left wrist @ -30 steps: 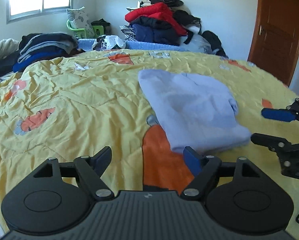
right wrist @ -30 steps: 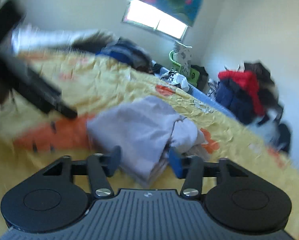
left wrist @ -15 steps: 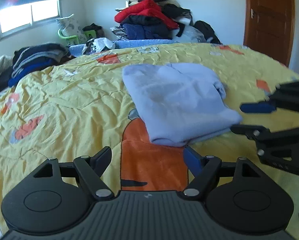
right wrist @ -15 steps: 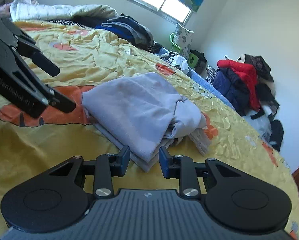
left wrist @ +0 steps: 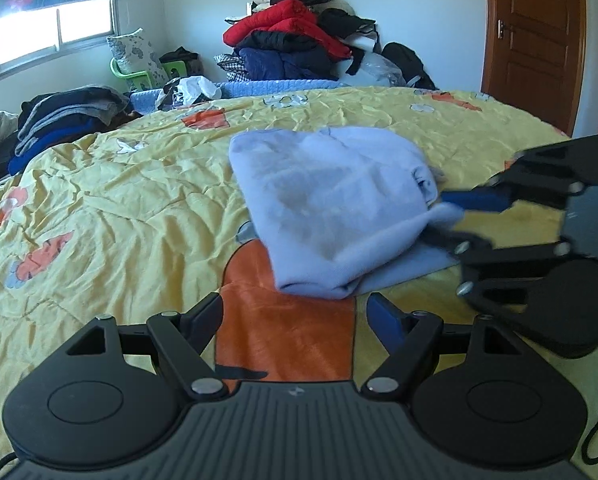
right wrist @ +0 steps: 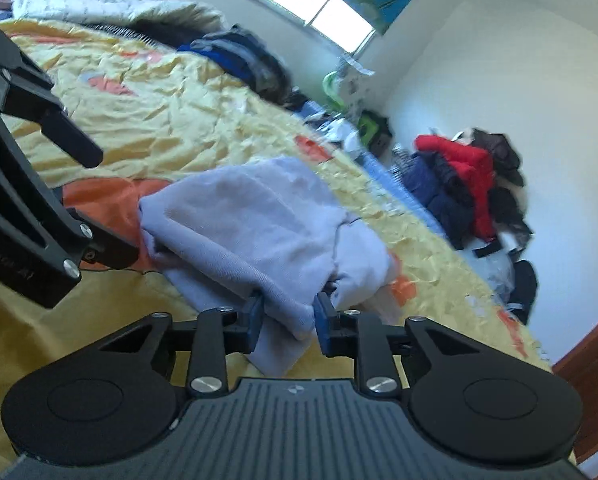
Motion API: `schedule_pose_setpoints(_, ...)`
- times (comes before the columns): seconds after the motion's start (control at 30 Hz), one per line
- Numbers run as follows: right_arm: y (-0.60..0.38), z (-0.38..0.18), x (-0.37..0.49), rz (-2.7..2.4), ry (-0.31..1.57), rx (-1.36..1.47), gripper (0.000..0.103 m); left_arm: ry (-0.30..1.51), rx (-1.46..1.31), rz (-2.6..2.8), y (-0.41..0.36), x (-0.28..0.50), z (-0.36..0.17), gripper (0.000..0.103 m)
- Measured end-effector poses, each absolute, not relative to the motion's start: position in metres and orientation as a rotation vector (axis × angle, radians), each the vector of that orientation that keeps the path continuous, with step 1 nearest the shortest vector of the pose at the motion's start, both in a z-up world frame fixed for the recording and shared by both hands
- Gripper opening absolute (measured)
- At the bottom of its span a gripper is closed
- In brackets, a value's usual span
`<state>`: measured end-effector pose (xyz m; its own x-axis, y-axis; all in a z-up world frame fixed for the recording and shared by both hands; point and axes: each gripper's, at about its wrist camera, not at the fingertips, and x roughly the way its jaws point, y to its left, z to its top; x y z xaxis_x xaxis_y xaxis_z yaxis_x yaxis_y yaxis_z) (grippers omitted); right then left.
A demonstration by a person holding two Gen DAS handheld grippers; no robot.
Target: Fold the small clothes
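A lilac folded garment (left wrist: 331, 208) (right wrist: 251, 224) lies on the yellow flowered bed cover (left wrist: 119, 200) (right wrist: 159, 100). My right gripper (right wrist: 287, 316) (left wrist: 439, 216) is at the garment's right edge. Its jaws are closing, a bunched fold of the lilac cloth fills the gap, and both pads touch it. My left gripper (left wrist: 295, 304) (right wrist: 95, 200) stands open just short of the garment's near corner, over an orange patch of the cover, with nothing between its fingers.
A tall pile of red, navy and black clothes (left wrist: 295, 44) (right wrist: 459, 184) rises beyond the bed's far edge. A stack of dark folded clothes (left wrist: 67, 116) sits at the far left. A green chair with a pillow (left wrist: 135, 64) is under the window, a brown door (left wrist: 535, 40) at right.
My right gripper came in from the right onto the garment's edge and its jaws narrowed around the cloth. The left gripper edged closer to the near corner and stayed open.
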<state>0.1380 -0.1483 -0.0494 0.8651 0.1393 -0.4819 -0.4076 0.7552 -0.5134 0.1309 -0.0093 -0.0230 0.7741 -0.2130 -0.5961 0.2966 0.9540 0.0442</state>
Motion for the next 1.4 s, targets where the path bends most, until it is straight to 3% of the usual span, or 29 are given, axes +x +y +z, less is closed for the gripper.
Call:
schedule_pose_setpoints(0.07,-0.151,-0.051,0.145,0.355,0.465,-0.635,0.031,0.618,0.142,-0.276,-0.013,0.132,-0.022,0.079)
schedule_pose_setpoints(0.1,-0.152,-0.051,0.148,0.375,0.470,-0.622,0.013,0.611,0.142,-0.276,-0.015,0.133,-0.023,0.079)
schedule_pose_setpoints(0.13,-0.154,-0.050,0.149,0.384,0.475,-0.615,0.008,0.606,0.141,-0.275,-0.016,0.134,-0.023,0.079)
schedule_pose_setpoints(0.27,-0.153,-0.041,0.143,0.402,0.423,-0.640,0.007,0.595,0.136,-0.269,-0.025,0.142,-0.025,0.079)
schedule_pose_setpoints(0.53,-0.163,-0.014,0.136,0.384,0.309,-0.537,0.007,0.561,0.058,-0.070,-0.027,0.165,-0.027,0.079)
schedule_pose_setpoints(0.6,-0.167,-0.011,0.135,0.387,0.300,-0.498,0.006,0.578,0.009,-0.024,-0.017,0.169,-0.027,0.090)
schedule_pose_setpoints(0.63,-0.168,-0.011,0.135,0.386,0.298,-0.486,0.006,0.573,-0.015,0.002,-0.012,0.166,-0.026,0.091)
schedule_pose_setpoints(1.1,-0.167,-0.033,0.134,0.408,0.431,-0.462,0.007,0.632,-0.039,0.092,0.047,0.116,-0.032,0.094)
schedule_pose_setpoints(1.13,-0.165,-0.037,0.134,0.417,0.466,-0.474,0.008,0.626,-0.073,0.081,0.053,0.114,-0.029,0.094)
schedule_pose_setpoints(1.2,-0.163,-0.046,0.133,0.412,0.502,-0.506,0.022,0.605,-0.109,0.059,0.057,0.113,-0.022,0.094)
schedule_pose_setpoints(1.23,-0.164,-0.049,0.131,0.408,0.510,-0.511,0.025,0.590,-0.106,0.041,0.056,0.113,-0.018,0.094)
schedule_pose_setpoints(1.4,-0.186,-0.024,0.116,0.417,0.479,-0.343,0.026,0.563,-0.043,-0.049,0.032,0.128,-0.004,0.094)
